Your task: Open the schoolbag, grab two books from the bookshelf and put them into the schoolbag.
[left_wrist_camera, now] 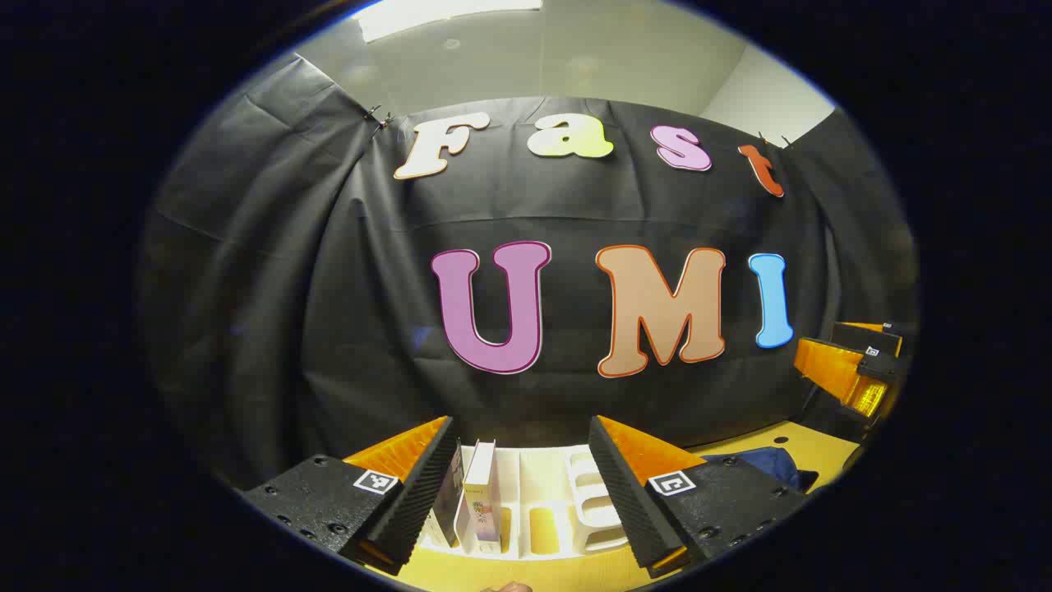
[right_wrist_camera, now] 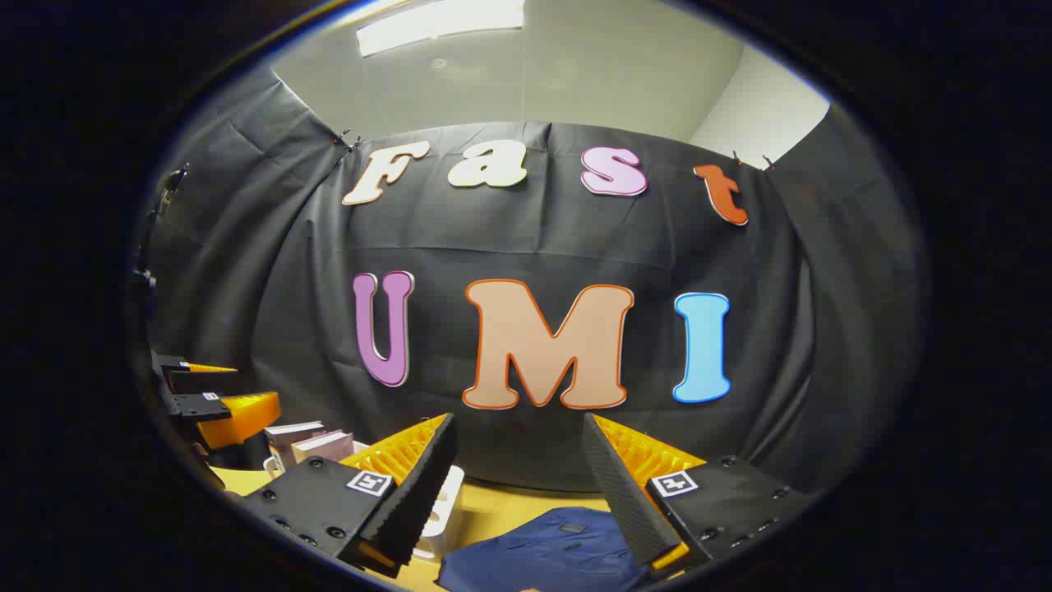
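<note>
Here, left claw (left_wrist_camera: 520, 481) gaping before books (left_wrist_camera: 481, 501), schoolbag (right_wrist_camera: 551, 551) under right claw (right_wrist_camera: 519, 485)

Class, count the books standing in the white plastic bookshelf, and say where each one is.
2. A dark-covered book stands at the white plastic bookshelf's left end; a pale-covered book stands just right of it. The left gripper's fingers may hide others.
</note>
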